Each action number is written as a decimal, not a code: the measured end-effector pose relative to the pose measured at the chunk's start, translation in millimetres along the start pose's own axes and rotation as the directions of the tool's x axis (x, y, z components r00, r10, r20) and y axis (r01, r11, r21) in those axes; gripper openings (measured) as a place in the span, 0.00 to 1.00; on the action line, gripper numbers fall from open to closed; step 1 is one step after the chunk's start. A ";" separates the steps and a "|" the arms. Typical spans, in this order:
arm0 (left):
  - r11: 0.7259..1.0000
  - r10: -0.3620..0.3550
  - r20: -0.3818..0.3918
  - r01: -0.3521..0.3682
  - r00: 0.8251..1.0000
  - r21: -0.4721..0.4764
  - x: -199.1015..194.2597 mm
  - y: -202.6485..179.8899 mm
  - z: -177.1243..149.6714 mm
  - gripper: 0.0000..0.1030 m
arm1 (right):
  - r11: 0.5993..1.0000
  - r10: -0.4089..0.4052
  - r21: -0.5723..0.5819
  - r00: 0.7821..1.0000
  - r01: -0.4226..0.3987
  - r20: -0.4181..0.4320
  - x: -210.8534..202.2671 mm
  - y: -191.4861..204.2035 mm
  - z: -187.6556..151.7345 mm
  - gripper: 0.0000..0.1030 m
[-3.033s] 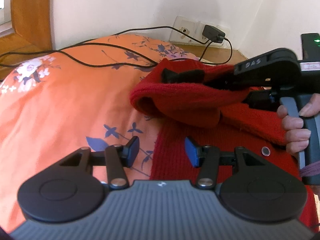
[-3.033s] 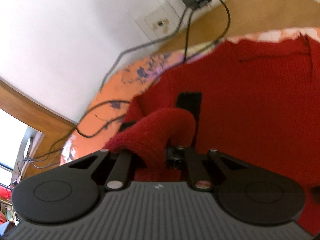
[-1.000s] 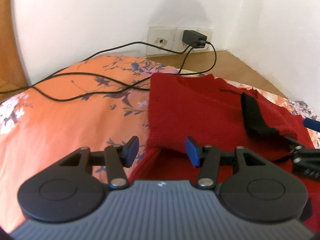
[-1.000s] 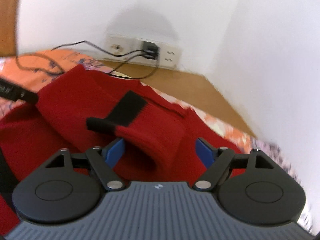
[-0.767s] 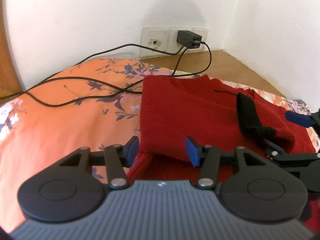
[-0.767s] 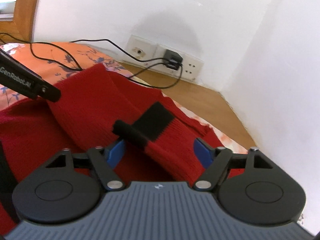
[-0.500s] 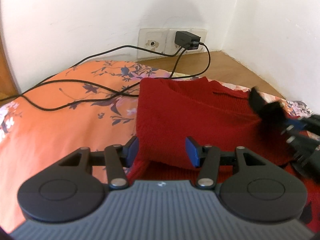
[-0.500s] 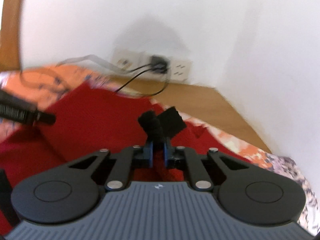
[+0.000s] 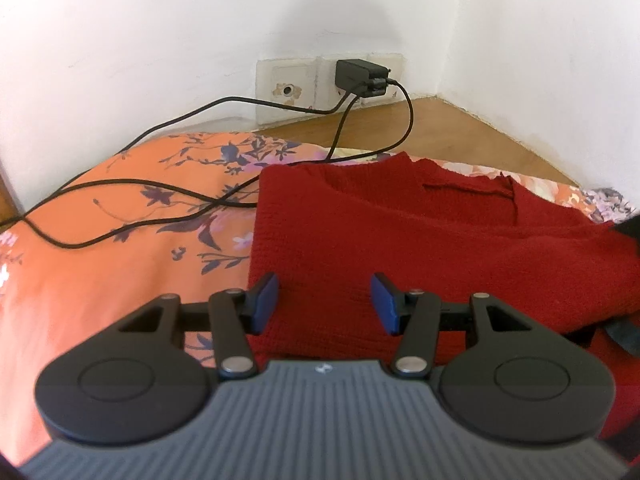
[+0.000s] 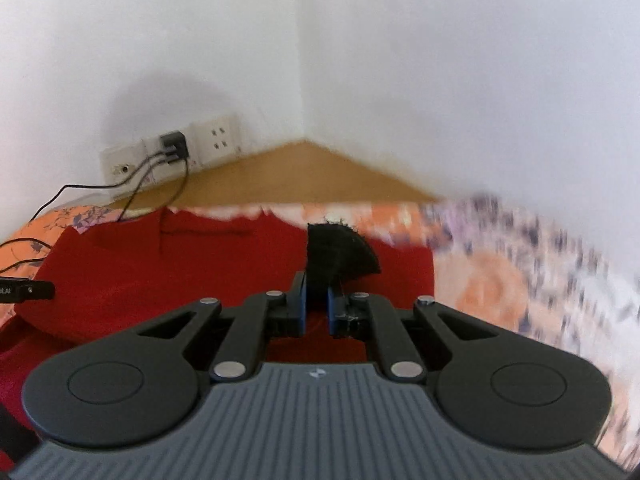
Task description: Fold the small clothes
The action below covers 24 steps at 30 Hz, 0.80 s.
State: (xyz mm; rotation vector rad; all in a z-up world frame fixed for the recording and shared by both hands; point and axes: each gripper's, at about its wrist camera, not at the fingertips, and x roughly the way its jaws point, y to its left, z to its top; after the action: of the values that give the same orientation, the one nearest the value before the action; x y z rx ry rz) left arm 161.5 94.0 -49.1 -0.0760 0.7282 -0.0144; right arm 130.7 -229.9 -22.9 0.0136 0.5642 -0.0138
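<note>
A small red knit sweater (image 9: pixel 420 236) lies on the orange floral bedspread (image 9: pixel 120 248), its left sleeve folded across the body. My left gripper (image 9: pixel 324 298) hovers open just above the sweater's folded left edge, with nothing between its blue pads. In the right wrist view the same sweater (image 10: pixel 180 276) spreads out below, and my right gripper (image 10: pixel 316 300) is shut on the sleeve's black cuff (image 10: pixel 340 256), which sticks up past the fingertips. The cuff shows at the right edge of the left view as a dark patch (image 9: pixel 630 228).
A black charger (image 9: pixel 358 78) sits in the wall sockets, and its cables (image 9: pixel 160 196) trail over the bedspread left of the sweater. A wooden ledge (image 10: pixel 288 176) runs along the white walls in the corner. The left gripper's finger tip (image 10: pixel 28 290) shows at the left of the right view.
My right gripper shut on the black cuff, which had lain loose between its open jaws, and carried it right across the sweater. The left gripper stayed open and shifted slightly forward.
</note>
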 end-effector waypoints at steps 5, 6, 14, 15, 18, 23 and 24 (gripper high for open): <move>0.998 0.021 0.008 -0.022 1.000 0.055 7.7 -5.7 -5.6 0.51 | 0.979 0.049 0.202 0.992 -0.025 -0.113 16.2 -25.5 -30.3 0.16; 0.998 0.024 0.012 -0.025 1.000 0.062 8.2 -6.4 -6.4 0.51 | 0.970 0.069 0.241 0.992 -0.041 -0.108 14.6 -29.7 -32.1 0.19; 0.999 0.014 0.006 -0.014 1.000 0.032 10.5 -3.8 -2.2 0.52 | 0.957 0.100 0.274 0.995 -0.090 -0.026 -10.1 -44.4 -9.4 0.71; 1.000 0.013 0.006 -0.013 1.000 0.028 11.0 -3.7 -1.9 0.52 | 0.960 0.096 0.266 0.995 -0.087 -0.022 -7.9 -45.0 -5.8 0.71; 1.000 0.012 0.007 -0.012 1.000 0.027 12.4 -4.0 -1.3 0.52 | 0.961 0.109 0.258 0.993 -0.095 -0.043 9.7 -49.4 4.8 0.71; 1.000 0.014 0.010 -0.015 1.000 0.025 17.1 -4.2 0.3 0.52 | 0.962 0.107 0.262 0.989 -0.076 -0.107 53.1 -50.8 5.2 0.54; 1.000 0.015 0.010 -0.016 1.000 0.026 18.5 -4.1 0.3 0.52 | 0.962 0.116 0.262 0.987 -0.083 -0.114 59.4 -50.4 3.3 0.46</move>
State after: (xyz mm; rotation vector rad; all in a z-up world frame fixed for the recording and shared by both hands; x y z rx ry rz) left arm 175.5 89.2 -60.8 -0.0455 0.7182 -0.0086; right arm 181.8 -280.8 -52.3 0.2969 0.6870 0.0124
